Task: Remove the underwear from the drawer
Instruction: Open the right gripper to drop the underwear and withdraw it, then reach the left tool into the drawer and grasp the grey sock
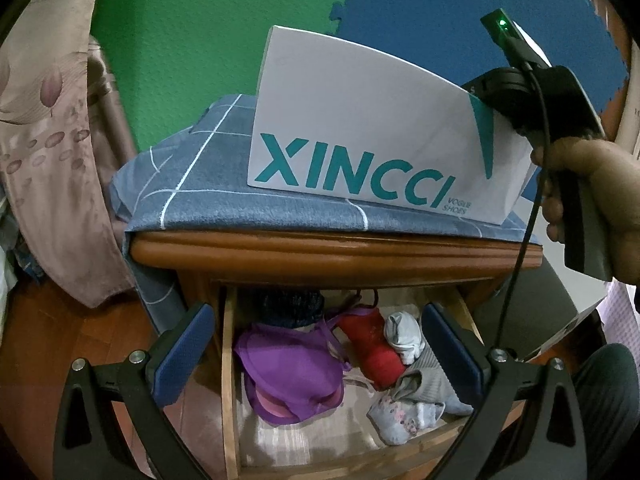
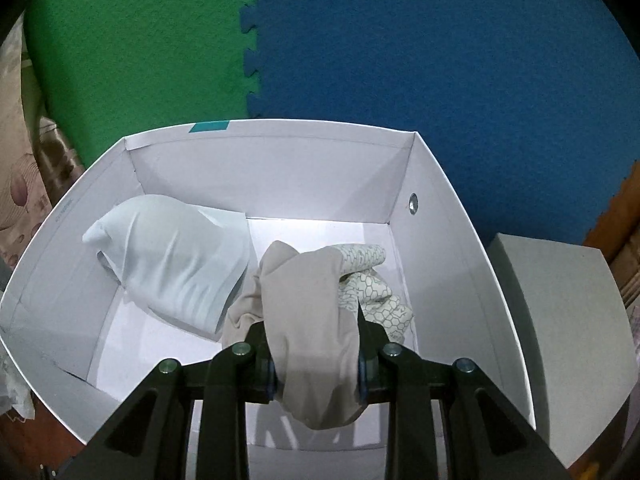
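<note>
The wooden drawer (image 1: 229, 380) stands open in the left wrist view, holding a purple piece (image 1: 288, 364), a red one (image 1: 376, 348), a white-grey one (image 1: 404, 336) and a floral one (image 1: 396, 416). My left gripper (image 1: 316, 320) hangs open above them, touching nothing. In the right wrist view my right gripper (image 2: 314, 332) is shut on beige underwear (image 2: 312, 300), low inside the white shoe box (image 2: 440, 208). A pale blue piece (image 2: 172, 264) and a hexagon-patterned one (image 2: 372, 292) lie in that box.
The shoe box (image 1: 360, 128) stands on a blue checked cloth (image 1: 200, 192) on the nightstand top (image 1: 320, 252). A hand (image 1: 588, 184) grips the right gripper's handle beside the box. A curtain (image 1: 48, 140) hangs at left. A pale grey box (image 2: 560, 300) sits to the right.
</note>
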Motion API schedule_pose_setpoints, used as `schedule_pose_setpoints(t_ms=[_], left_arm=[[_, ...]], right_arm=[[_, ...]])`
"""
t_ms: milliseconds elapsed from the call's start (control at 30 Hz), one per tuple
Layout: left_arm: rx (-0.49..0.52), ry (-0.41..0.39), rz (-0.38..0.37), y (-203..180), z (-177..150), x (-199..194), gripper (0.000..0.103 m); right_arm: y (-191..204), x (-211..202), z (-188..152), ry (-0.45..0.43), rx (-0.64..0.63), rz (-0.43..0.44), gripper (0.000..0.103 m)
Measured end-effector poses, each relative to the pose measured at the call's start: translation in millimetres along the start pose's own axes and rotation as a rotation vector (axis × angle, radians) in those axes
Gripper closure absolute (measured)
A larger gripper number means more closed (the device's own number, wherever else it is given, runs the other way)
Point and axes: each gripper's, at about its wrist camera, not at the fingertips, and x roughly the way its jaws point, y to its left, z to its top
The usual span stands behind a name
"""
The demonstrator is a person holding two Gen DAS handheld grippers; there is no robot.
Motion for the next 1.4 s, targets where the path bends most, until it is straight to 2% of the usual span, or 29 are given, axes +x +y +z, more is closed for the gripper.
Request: schedule_pose_setpoints(t_ms=[133,167,233,267,300,367,400,433,467,533,567,633,733,767,833,867,967,1033,1100,1200,1400], left_arm=[[0.006,0.006,0.000,-0.9,-1.3,1.4,0.001],[0.007,0.007,0.000,-1.4,-1.1,1.8,0.001],[0.013,0.007,0.002,-1.1,-1.8,2.4,0.001],[0.015,0.011,0.005,-1.6,-2.6,3.6,0.001],[0.016,0.015,0.007,-1.6,-3.4,4.4,0.001],[0.020,0.020,0.006,-1.9,-5.0,6.3,0.001],[0.025,0.023,0.005,-2.0,-6.0,7.0,0.001],[0.029,0.024,0.002,-2.3,-6.6,7.5,0.001],[0.034,0.027,-0.004,-3.2,-7.7,8.3,0.001],[0.042,0.045,-0.032,-7.0,-10.8,11.3,0.001],[0.044,0.056,-0.045,-9.3,-12.6,12.8,0.001],[0.043,0.095,-0.095,-15.2,-19.0,17.8,0.001],[0.045,0.150,-0.139,-26.3,-32.9,26.4,0.001],[0.054,0.160,-0.143,-31.8,-36.8,29.1,0.001],[0.078,0.189,-0.128,-45.5,-42.9,38.9,0.001],[0.096,0.207,-0.120,-56.5,-45.2,45.2,0.001],[0.157,0.238,-0.106,-87.6,-47.4,59.9,0.001],[0.185,0.289,-0.089,-106.6,-47.6,76.0,0.002],[0.195,0.388,-0.073,-125.0,-50.3,98.2,0.011],[0.181,0.511,-0.006,-143.1,-55.2,129.8,0.017],[0.198,0.624,0.073,-168.4,-70.1,170.3,0.020]], right_arm=[[-0.2,0.0,-0.8,-0.006,0.005,0.000,0.070],[-0.2,-0.9,-0.8,-0.018,0.005,0.009,0.062],[-0.7,-7.1,-0.2,-0.061,-0.005,0.052,0.051],[-3.6,-16.0,0.9,-0.104,-0.001,0.045,0.051],[-10.3,-39.0,4.0,-0.193,0.027,0.036,0.051],[-26.9,-81.6,12.8,-0.295,0.079,0.073,0.036],[-35.9,-104.3,14.3,-0.339,0.084,0.095,0.033],[-44.1,-124.9,12.9,-0.382,0.078,0.111,0.030],[-53.6,-146.6,8.1,-0.430,0.060,0.110,0.022],[-77.3,-178.0,-12.1,-0.496,-0.012,0.054,0.018],[-88.8,-183.9,-25.9,-0.497,-0.046,0.026,0.018],[-115.0,-182.8,-65.9,-0.446,-0.087,-0.019,0.018],[-151.0,-162.7,-135.9,-0.337,-0.083,-0.066,0.018],[-161.4,-155.2,-156.8,-0.310,-0.056,-0.055,0.018],[-180.0,-141.5,-193.3,-0.276,0.022,0.033,0.018],[-179.7,-141.6,-194.2,-0.277,0.027,0.042,0.018],[-171.7,-156.4,-193.4,-0.406,-0.020,0.092,0.018],[-168.1,-140.7,-193.2,-0.348,-0.034,0.110,0.018],[-168.4,-134.1,-191.8,-0.321,-0.027,0.116,0.018],[-175.9,-144.0,-195.1,-0.378,-0.002,0.177,0.018],[-181.9,-153.8,-203.5,-0.421,-0.008,0.206,0.018]])
